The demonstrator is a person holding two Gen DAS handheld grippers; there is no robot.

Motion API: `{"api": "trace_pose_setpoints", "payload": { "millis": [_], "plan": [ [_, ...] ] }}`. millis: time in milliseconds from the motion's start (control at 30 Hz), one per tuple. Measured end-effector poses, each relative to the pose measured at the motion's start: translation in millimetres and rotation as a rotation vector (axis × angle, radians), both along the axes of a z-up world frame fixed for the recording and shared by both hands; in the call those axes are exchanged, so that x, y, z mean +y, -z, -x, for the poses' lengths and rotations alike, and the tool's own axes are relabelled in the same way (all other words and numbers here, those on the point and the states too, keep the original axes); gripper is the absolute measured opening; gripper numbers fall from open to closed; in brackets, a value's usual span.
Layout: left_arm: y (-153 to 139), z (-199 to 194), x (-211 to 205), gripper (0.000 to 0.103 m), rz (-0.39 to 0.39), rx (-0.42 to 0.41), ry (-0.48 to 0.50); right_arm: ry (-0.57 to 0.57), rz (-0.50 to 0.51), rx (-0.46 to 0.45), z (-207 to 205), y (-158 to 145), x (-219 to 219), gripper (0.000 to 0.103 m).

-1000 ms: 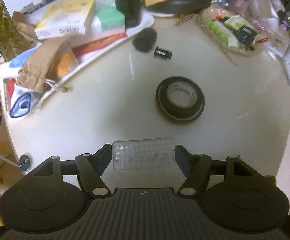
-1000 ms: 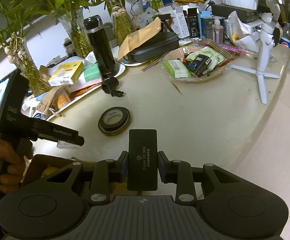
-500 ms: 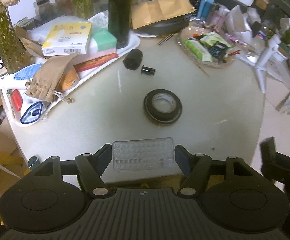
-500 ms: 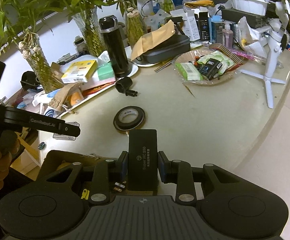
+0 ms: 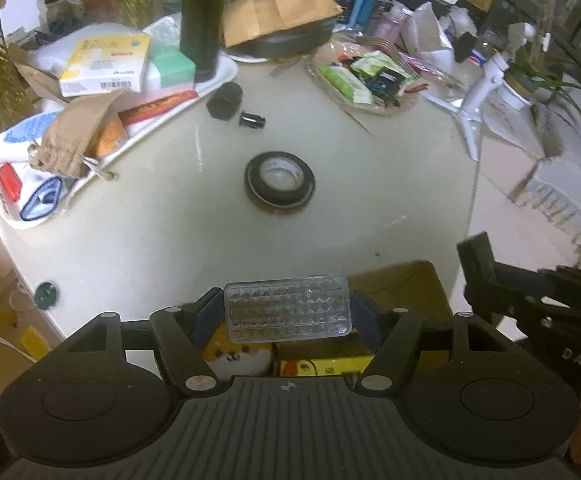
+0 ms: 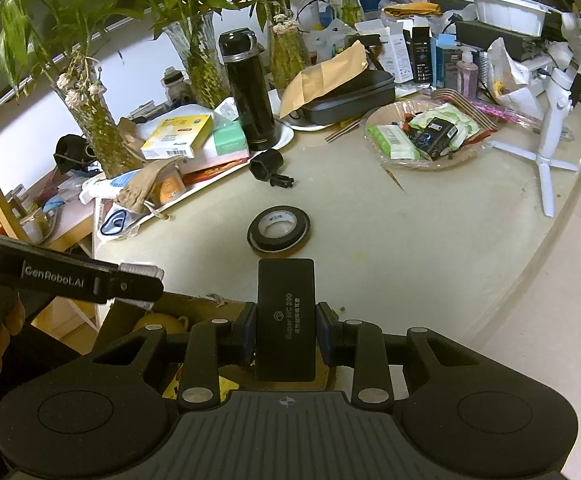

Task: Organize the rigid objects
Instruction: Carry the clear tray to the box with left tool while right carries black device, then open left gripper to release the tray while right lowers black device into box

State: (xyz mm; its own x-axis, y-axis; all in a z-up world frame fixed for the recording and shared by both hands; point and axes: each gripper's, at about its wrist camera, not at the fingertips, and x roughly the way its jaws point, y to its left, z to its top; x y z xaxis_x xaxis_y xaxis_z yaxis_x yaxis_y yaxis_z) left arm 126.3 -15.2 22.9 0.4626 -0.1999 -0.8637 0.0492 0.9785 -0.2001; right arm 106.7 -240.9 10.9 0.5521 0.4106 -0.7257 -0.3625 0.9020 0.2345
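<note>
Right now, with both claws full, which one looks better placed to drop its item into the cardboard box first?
Probably left. The left claw holds the clear studded case directly above the open cardboard box; the right claw, gripping the black case, hangs near the box's far edge.

A: Where's the tape roll (image 5: 279, 181)?
B: Mid-frame on the bench (image 5: 390, 184), with the cap (image 5: 224, 101) above it, left of centre, beside the tray (image 5: 216, 76).
A: And the bottle (image 5: 203, 20)?
B: On that tray, top centre. The snack plate (image 5: 364, 80) lies upper right, the tripod (image 5: 480, 92) further right.
</note>
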Motion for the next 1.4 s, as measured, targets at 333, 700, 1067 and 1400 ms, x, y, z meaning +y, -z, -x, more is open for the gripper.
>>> {"api": "trace_pose_setpoints", "payload": {
  "millis": [333,700,1067,1400],
  "plan": [
    [2.6,5.4,3.5,0.084,0.189,-0.034,0.061,-0.002,0.0,0.011,4.3,1.4,0.1,0.034],
    [-5.6,31.2,27.2,0.086,0.138,-0.111,0.008,0.001,0.002,0.03,8.5,5.4,-1.4,0.034],
    [-12.3,62.9,47.1,0.086,-0.001,-0.2,-0.021,-0.011,0.001,0.062,13.3,8.6,6.3,0.034],
    [-7.4,81.7,52.9,0.086,-0.066,-0.224,-0.03,-0.008,0.016,0.083,16.2,8.6,12.7,0.034]
  ]
}}
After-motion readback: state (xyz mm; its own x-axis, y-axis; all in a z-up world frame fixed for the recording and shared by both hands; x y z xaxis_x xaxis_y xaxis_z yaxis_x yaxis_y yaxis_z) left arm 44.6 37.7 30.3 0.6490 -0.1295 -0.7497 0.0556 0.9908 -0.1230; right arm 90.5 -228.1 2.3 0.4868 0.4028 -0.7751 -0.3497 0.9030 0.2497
